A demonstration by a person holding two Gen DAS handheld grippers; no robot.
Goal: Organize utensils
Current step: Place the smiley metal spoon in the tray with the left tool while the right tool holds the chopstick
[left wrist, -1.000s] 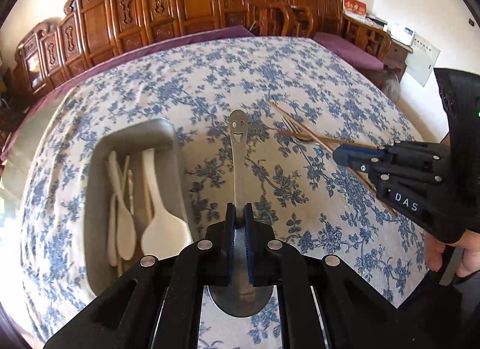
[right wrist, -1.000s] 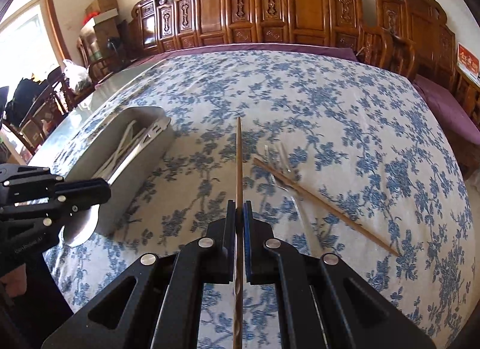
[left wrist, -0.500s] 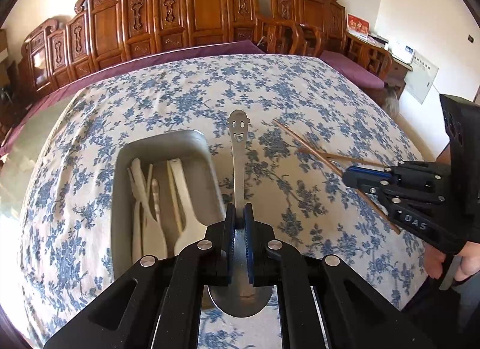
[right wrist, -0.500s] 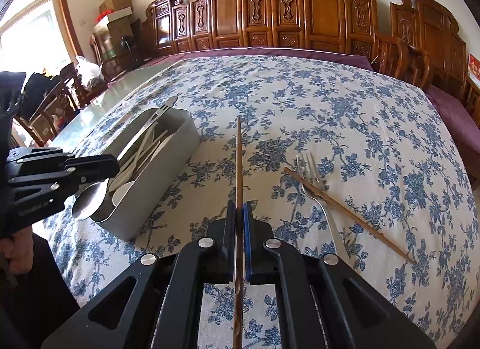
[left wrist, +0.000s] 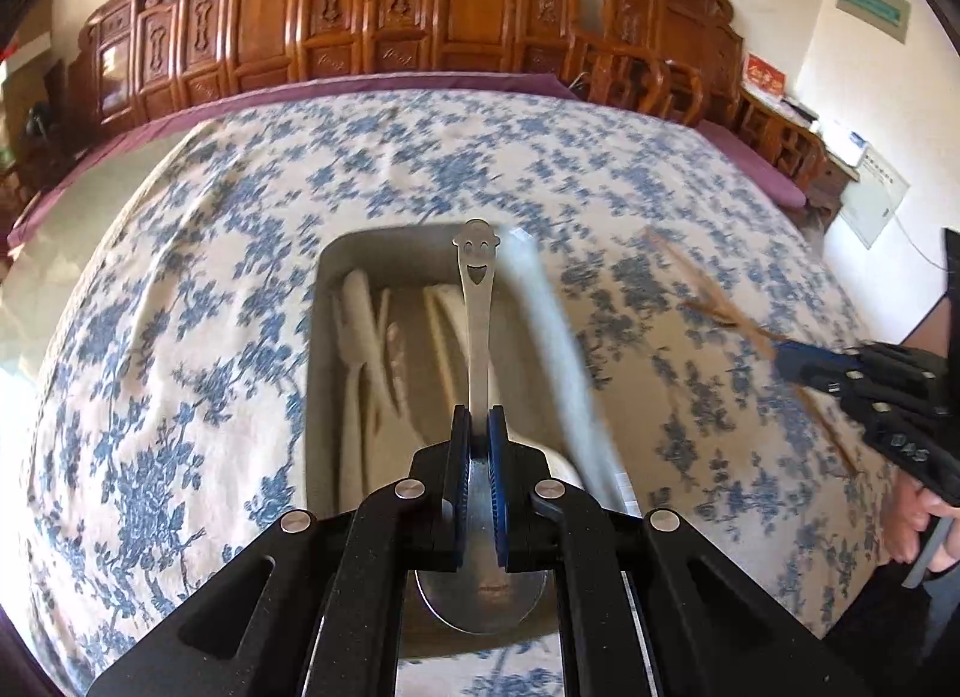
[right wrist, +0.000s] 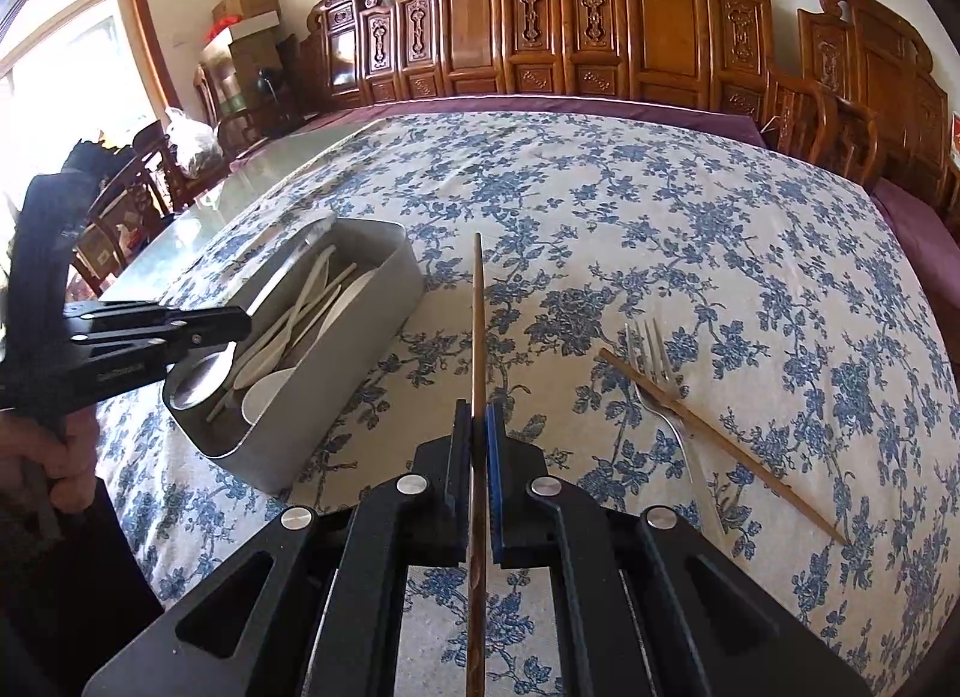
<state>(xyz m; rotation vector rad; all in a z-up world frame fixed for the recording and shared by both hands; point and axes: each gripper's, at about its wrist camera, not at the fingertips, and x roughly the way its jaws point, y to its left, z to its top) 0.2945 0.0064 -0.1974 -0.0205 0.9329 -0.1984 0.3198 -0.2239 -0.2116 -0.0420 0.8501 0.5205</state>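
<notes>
Left gripper (left wrist: 479, 427) is closed on a metal spoon (left wrist: 477, 301) with a smiling face, holding it over the grey tray (right wrist: 384, 301) of white utensils. Right gripper (right wrist: 478, 427) clamps one wooden chopstick (right wrist: 478, 325) above the flowered tablecloth (right wrist: 750, 253); a fork (right wrist: 666, 391) and a second chopstick (right wrist: 720, 445) lie crossed on it.

A blue-flowered tablecloth (right wrist: 690, 229) covers the table, carved wooden chairs (right wrist: 606, 31) line the far wall, cardboard boxes (right wrist: 246, 13) are stacked beside a bright window (right wrist: 66, 73), and a green sign (left wrist: 875, 4) hangs on the white wall.
</notes>
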